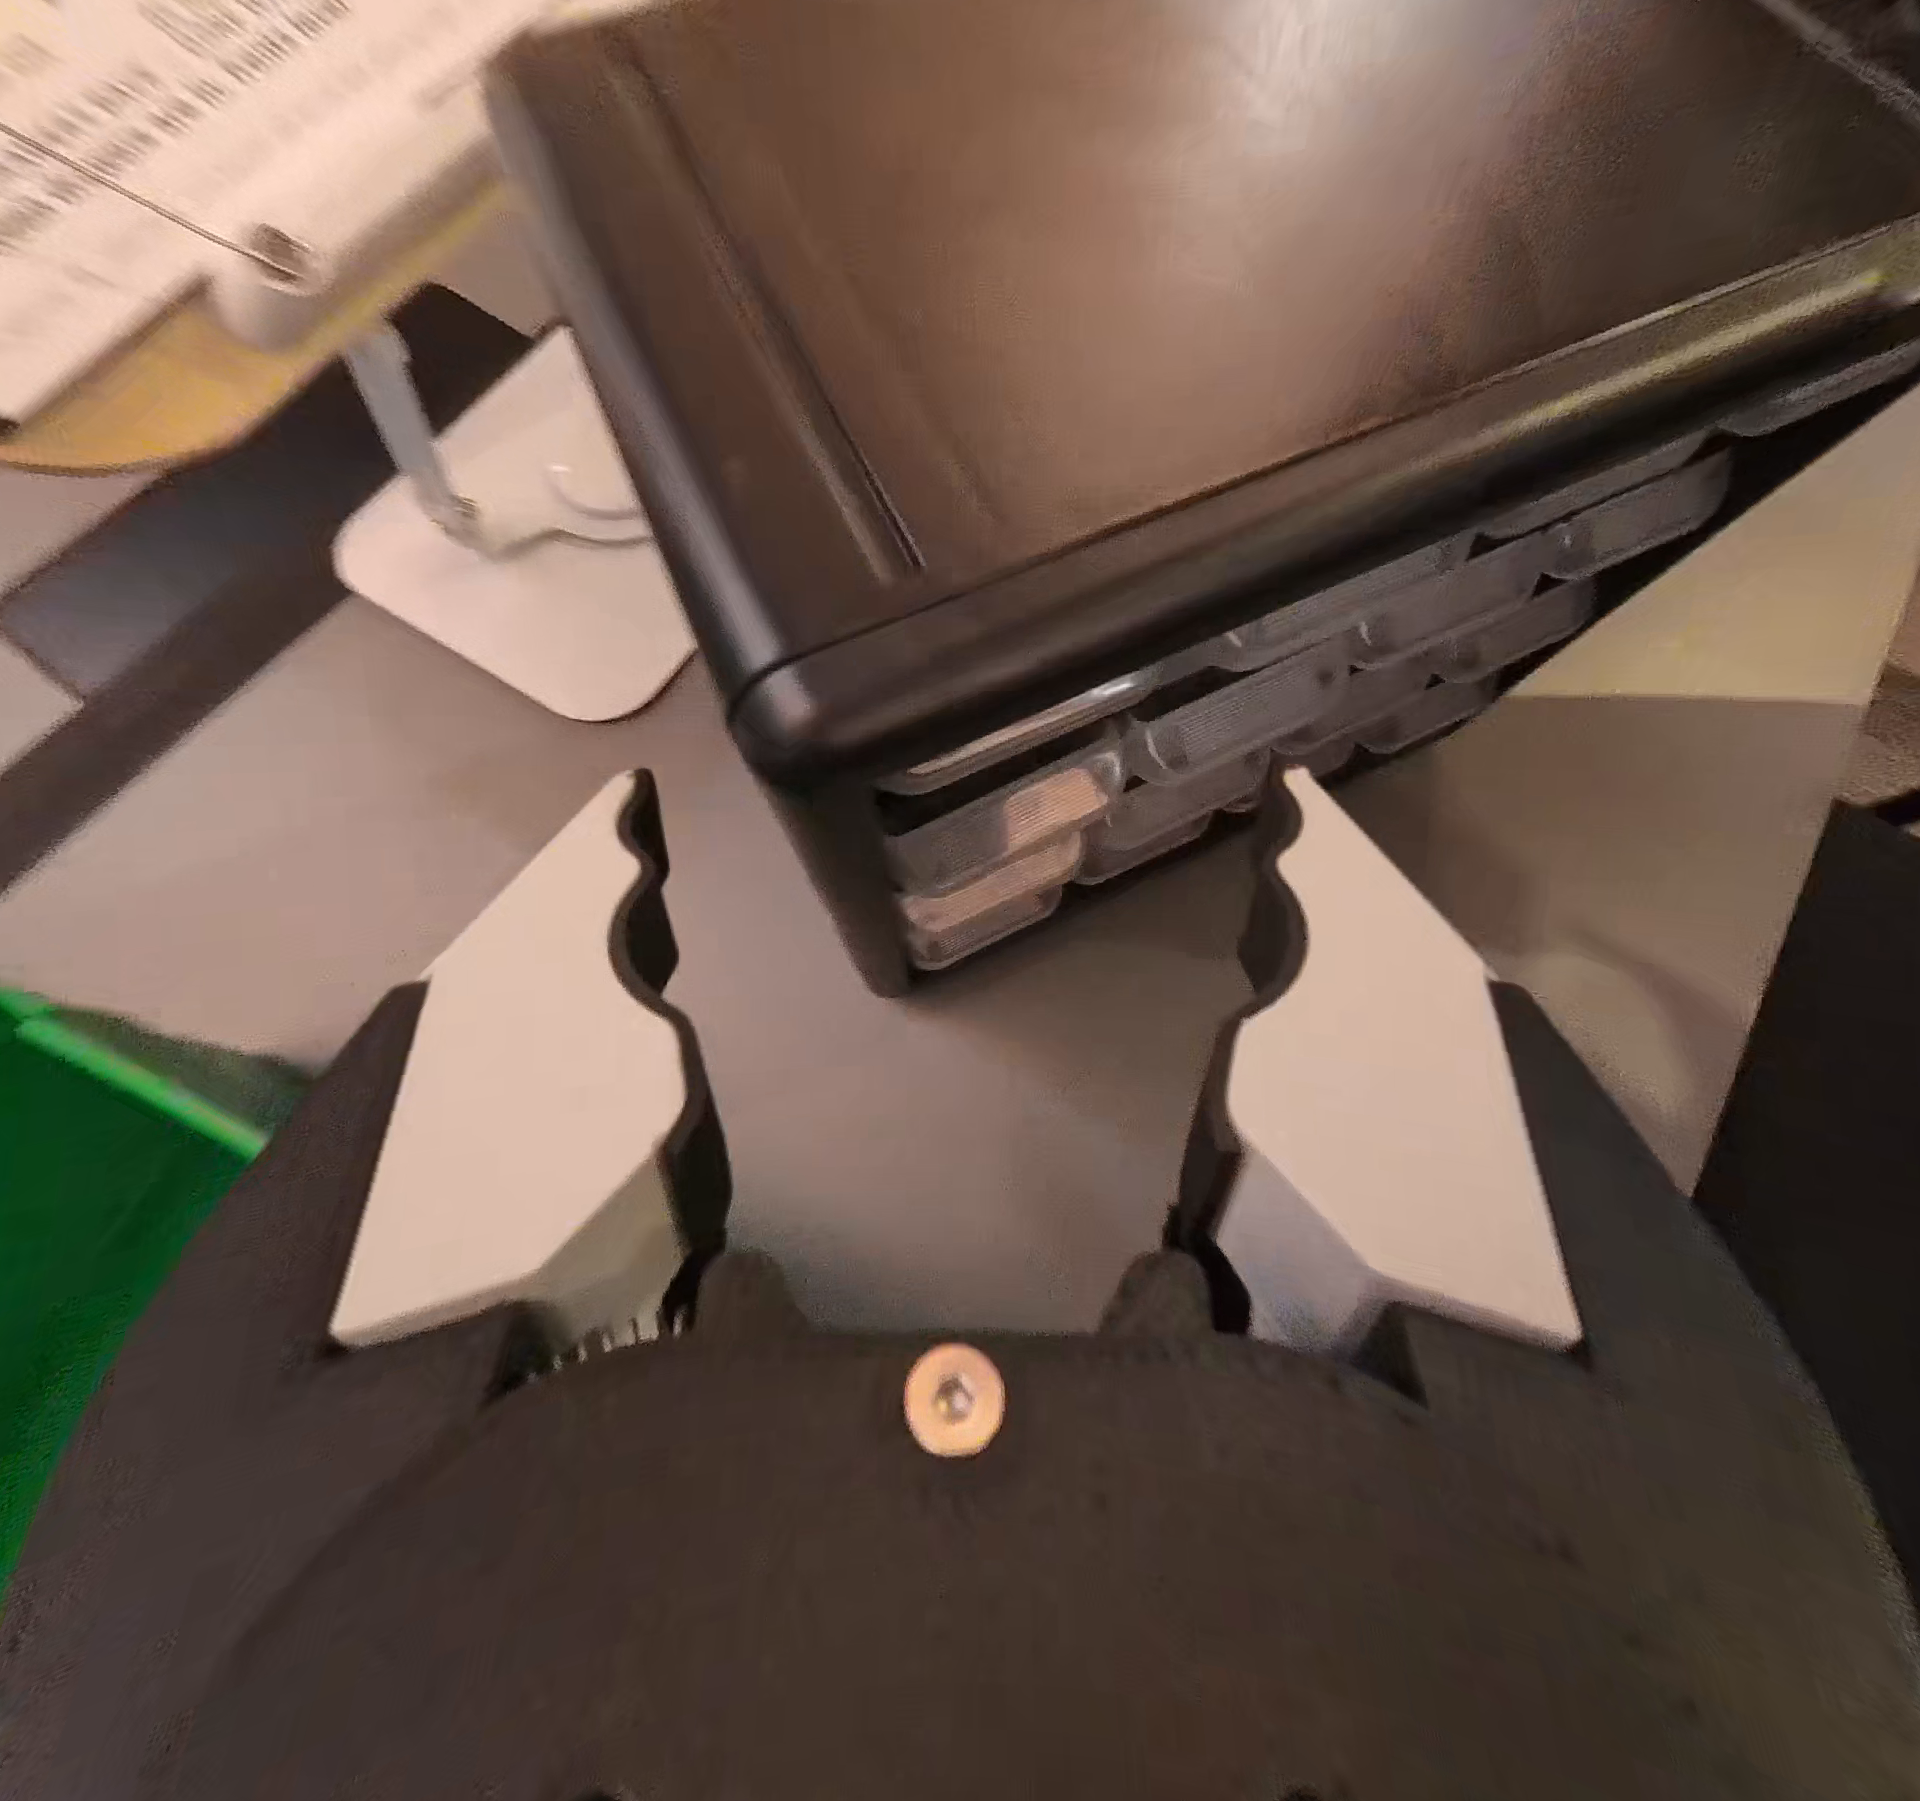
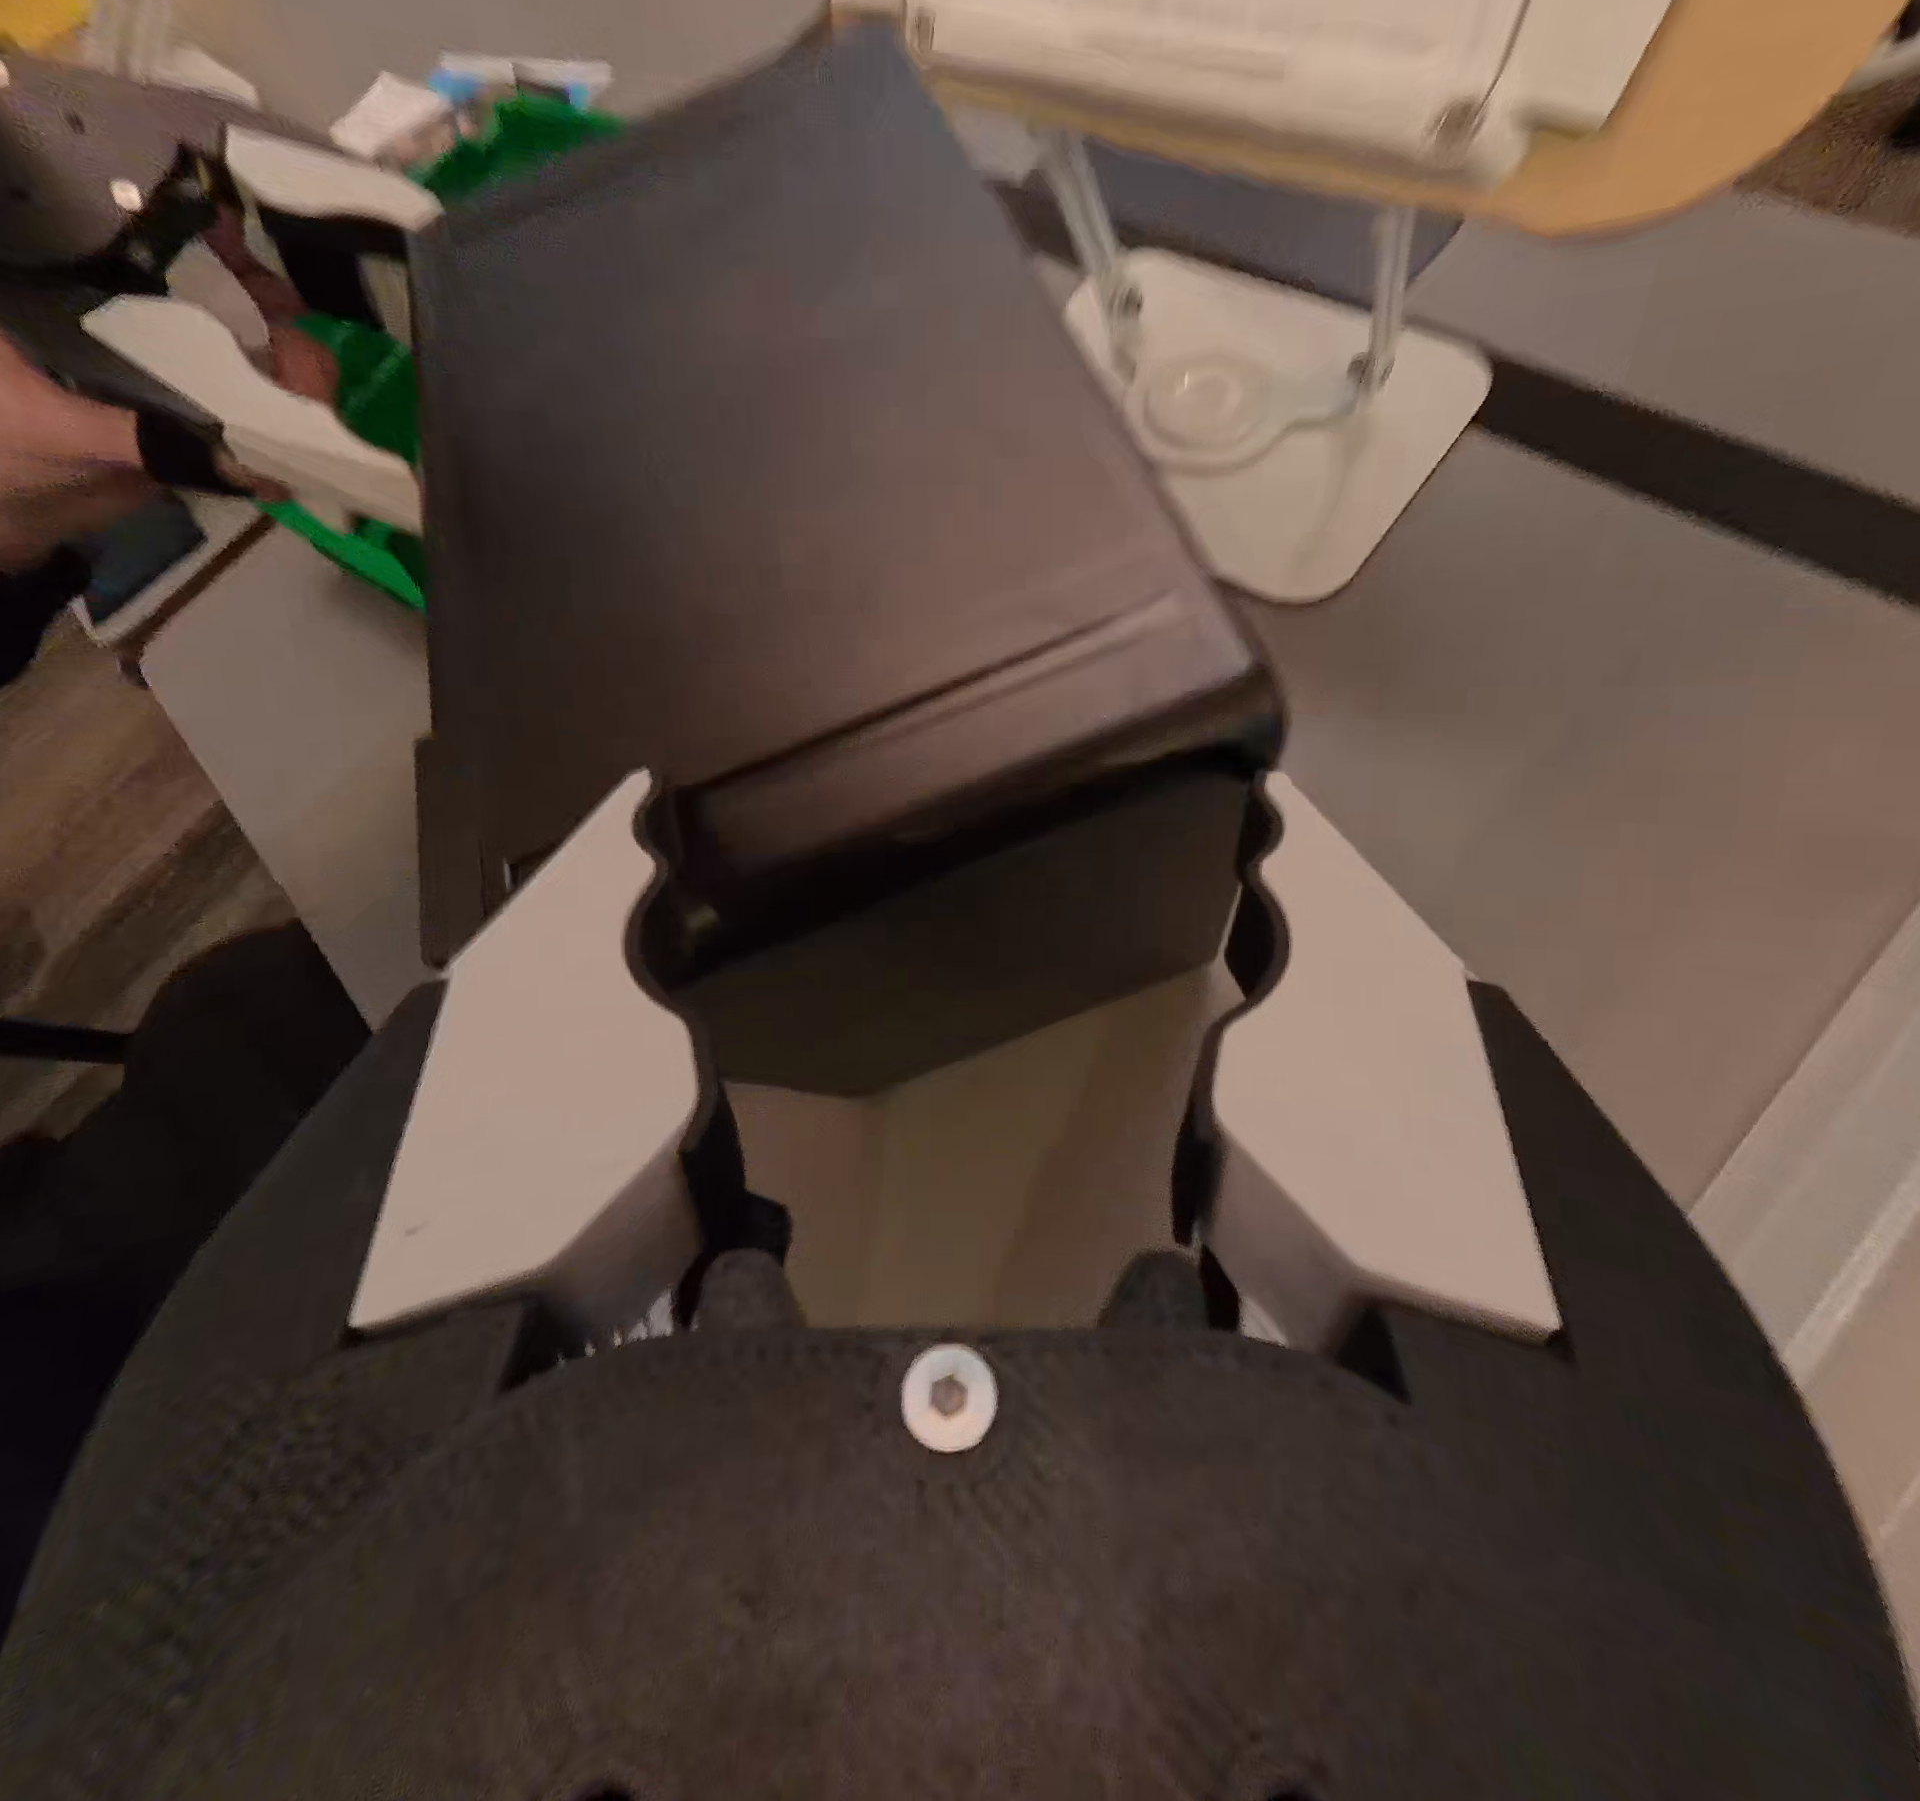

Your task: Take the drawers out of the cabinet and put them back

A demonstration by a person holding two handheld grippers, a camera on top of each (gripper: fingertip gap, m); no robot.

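Observation:
A black cabinet (image 1: 1195, 276) stands on the grey table (image 1: 416, 816), seen from above. Several clear drawers (image 1: 1195, 743) sit in its front face, all pushed in. My left gripper (image 1: 961, 816) is open and empty, just in front of the cabinet's front left corner. In the right wrist view the cabinet (image 2: 779, 401) shows its top and a side wall. My right gripper (image 2: 954, 816) is open, with the cabinet's near end between the fingers; I cannot tell if they touch it. The left gripper (image 2: 260, 328) also shows at the far left there, held by a hand.
A white stand (image 1: 520, 588) holding a printed sheet (image 1: 208, 89) stands behind the cabinet; it also shows in the right wrist view (image 2: 1299, 421). A green bin (image 1: 104, 1180) is at the left. The table's edge (image 2: 260, 712) runs near the cabinet's front.

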